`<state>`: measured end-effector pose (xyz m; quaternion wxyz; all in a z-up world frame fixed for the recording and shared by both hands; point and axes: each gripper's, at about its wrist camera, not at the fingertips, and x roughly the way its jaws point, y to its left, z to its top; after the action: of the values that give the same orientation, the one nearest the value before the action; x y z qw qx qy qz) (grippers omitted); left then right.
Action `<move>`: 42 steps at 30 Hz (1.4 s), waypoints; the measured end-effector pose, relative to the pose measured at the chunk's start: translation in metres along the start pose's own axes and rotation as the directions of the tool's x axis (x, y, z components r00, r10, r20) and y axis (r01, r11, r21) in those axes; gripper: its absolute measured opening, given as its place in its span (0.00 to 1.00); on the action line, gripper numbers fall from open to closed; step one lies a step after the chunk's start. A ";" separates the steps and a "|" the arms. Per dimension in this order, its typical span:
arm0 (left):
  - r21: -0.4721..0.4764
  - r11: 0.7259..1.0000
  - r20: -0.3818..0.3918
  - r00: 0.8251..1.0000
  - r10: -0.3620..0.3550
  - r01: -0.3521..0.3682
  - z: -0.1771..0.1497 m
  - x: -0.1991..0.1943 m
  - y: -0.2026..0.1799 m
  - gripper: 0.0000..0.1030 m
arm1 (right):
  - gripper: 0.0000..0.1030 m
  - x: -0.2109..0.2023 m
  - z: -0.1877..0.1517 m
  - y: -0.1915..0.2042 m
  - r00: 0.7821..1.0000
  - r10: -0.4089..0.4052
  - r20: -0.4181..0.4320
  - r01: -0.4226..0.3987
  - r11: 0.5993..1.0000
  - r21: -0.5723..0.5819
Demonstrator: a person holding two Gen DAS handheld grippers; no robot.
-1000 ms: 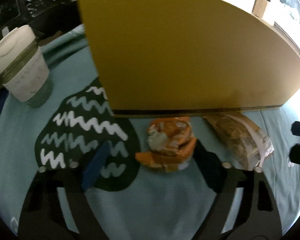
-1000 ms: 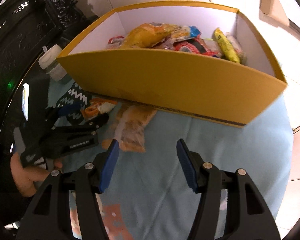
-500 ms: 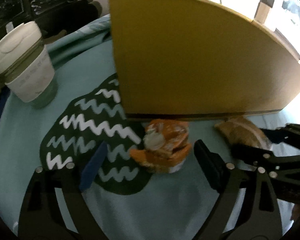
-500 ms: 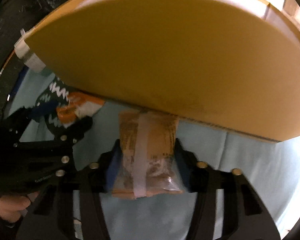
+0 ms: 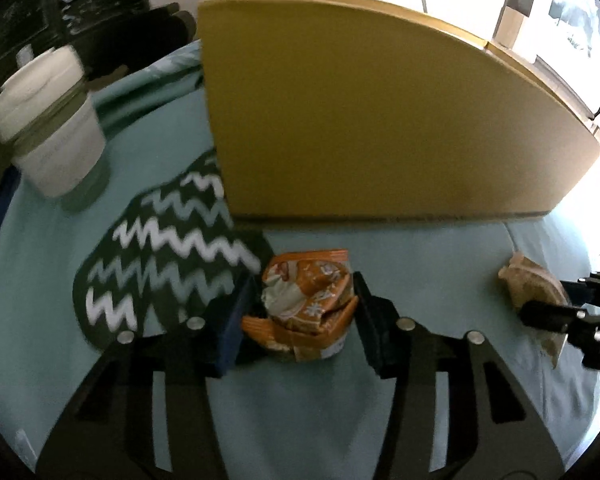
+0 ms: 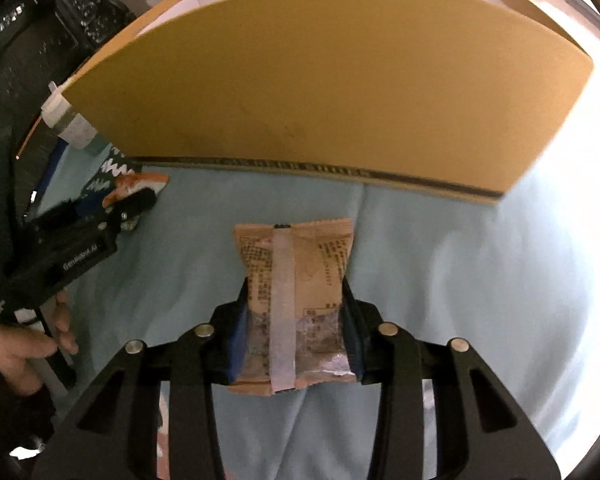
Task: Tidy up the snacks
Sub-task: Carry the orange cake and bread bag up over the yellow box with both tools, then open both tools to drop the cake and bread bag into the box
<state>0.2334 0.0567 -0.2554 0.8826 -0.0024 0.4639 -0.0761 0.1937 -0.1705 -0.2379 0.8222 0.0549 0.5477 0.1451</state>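
A crumpled orange snack packet [image 5: 304, 300] lies on the teal cloth [image 5: 400, 248], just in front of the tall yellow box [image 5: 380, 120]. My left gripper [image 5: 302, 294] has its jaws closing on this packet, and both pads press its sides. To the right, a brown snack packet [image 6: 296, 280] with a pale seam strip sits between the closing jaws of my right gripper [image 6: 294, 312], pads tight on its lower half. The left wrist view shows that brown packet [image 5: 532, 284] at its right edge. The box's near wall [image 6: 320, 80] hides its contents.
A white lidded cup [image 5: 48, 128] stands at the left on the cloth. A dark green zigzag pattern [image 5: 160, 256] marks the cloth by the box's corner. A hand [image 6: 20, 356] holds the left gripper's handle. Dark carved furniture stands behind at the left.
Left jaws went from wide apart to closed around the orange packet. The right gripper came down over the brown packet and closed on it; the box now fills its view.
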 end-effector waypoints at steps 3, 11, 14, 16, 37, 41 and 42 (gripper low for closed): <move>-0.001 1.000 0.005 1.000 -0.017 0.017 -0.013 -0.012 -0.004 0.48 | 0.39 -0.014 -0.010 -0.001 1.000 0.022 0.021 -0.022 1.000 0.011; 0.042 0.998 0.098 0.993 -0.058 0.055 -0.016 -0.060 -0.020 0.47 | 0.39 -0.058 -0.012 0.002 0.992 0.066 0.112 -0.067 0.998 0.010; 0.046 0.997 0.157 0.985 -0.066 0.059 -0.004 -0.088 -0.036 0.47 | 0.39 -0.090 -0.002 0.001 0.981 0.082 0.177 -0.085 0.996 0.008; 0.045 0.997 0.202 0.976 -0.075 0.067 0.009 -0.111 -0.039 0.47 | 0.39 -0.111 0.008 0.004 0.971 0.095 0.221 -0.097 0.995 0.002; -0.010 1.000 0.176 0.984 0.024 -0.022 0.186 -0.112 -0.064 0.98 | 0.62 -0.186 0.166 -0.003 0.908 -0.014 0.418 0.031 0.999 -0.035; -0.004 0.998 0.188 0.980 0.065 -0.066 0.164 -0.124 -0.062 0.98 | 0.62 -0.191 0.147 -0.003 0.909 -0.005 0.417 0.013 1.000 -0.018; -0.002 0.998 0.185 0.980 0.066 -0.067 0.158 -0.128 -0.063 0.98 | 0.62 -0.193 0.137 -0.002 0.910 0.004 0.415 0.001 1.000 -0.011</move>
<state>0.2831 0.0013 -0.0562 0.9240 0.0080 0.3795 -0.0470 0.2506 -0.2205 -0.0133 0.9200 0.0801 0.3596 0.1337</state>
